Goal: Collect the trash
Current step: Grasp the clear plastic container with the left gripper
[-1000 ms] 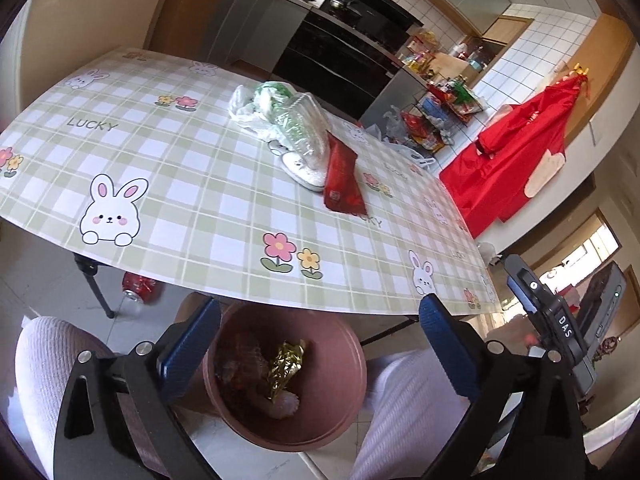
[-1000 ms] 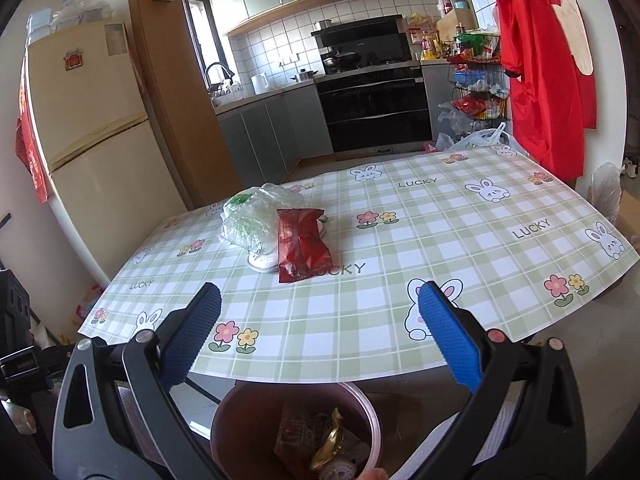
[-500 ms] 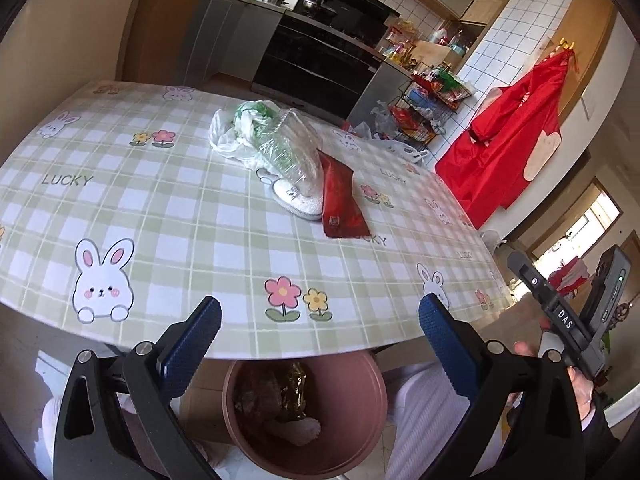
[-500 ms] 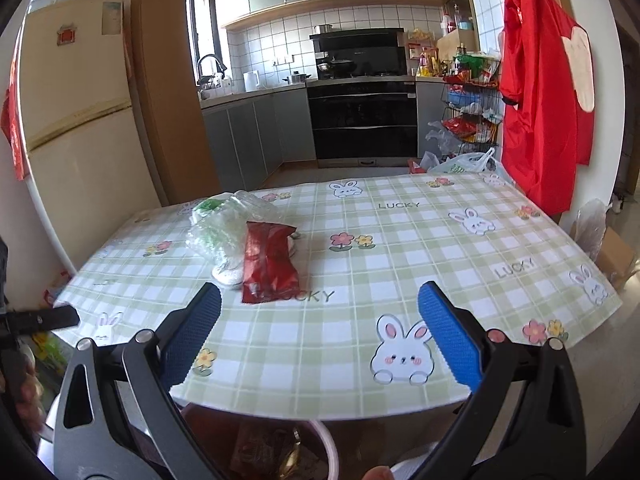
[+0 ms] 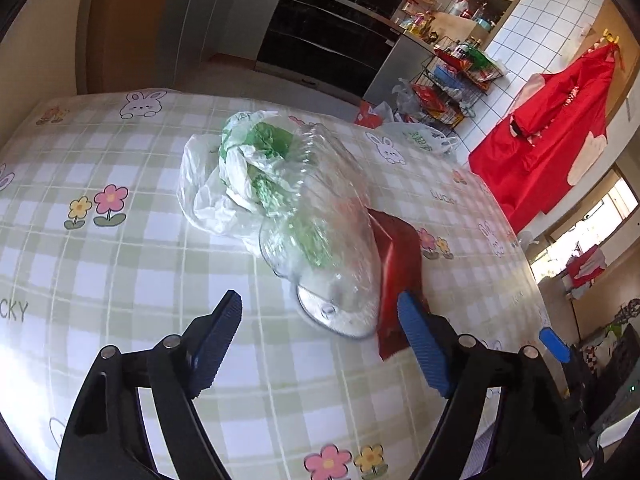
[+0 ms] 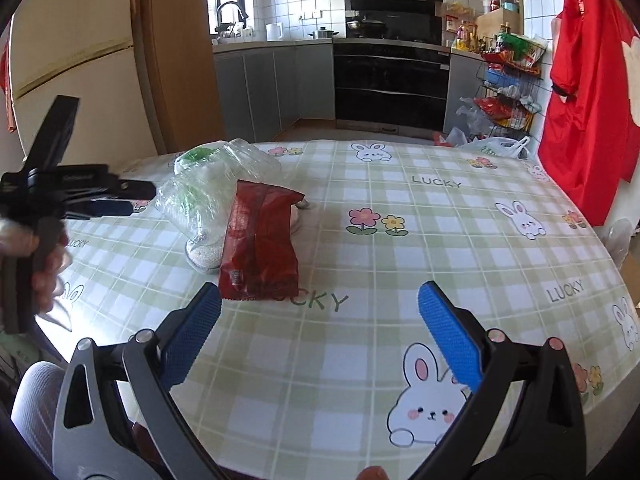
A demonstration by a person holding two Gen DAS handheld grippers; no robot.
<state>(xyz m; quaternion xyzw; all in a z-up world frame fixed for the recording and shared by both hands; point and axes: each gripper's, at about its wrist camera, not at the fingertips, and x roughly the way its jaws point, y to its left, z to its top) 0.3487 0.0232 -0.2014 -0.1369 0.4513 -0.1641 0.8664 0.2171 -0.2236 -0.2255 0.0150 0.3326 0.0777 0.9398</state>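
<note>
The left tool [image 5: 320, 322] hangs over the checked worktop [image 5: 120, 264] with its jaws apart and nothing pressed between them; they have just been closing in a little. Just ahead of its blue fingertips [image 5: 224, 320] lies the trash: a clear plastic cup [image 5: 328, 240] on its side, its round base toward the tool, with a crumpled white and green plastic bag [image 5: 232, 176] stuffed against its far end. A red snack wrapper [image 5: 400, 264] lies flat, touching the cup on its right side and reaching past the right fingertip.

The right tool [image 6: 320, 312] is also spread wide with nothing in it, above bare cloth printed with rabbits and flowers. From its camera the red snack wrapper [image 6: 260, 240] sits just beyond its left pad, the clear plastic cup [image 6: 208, 208] behind and to the left of that (the bag is mostly hidden behind the cup). At the left edge of this view a hand [image 6: 48, 264] holds the left tool [image 6: 100, 204].
</note>
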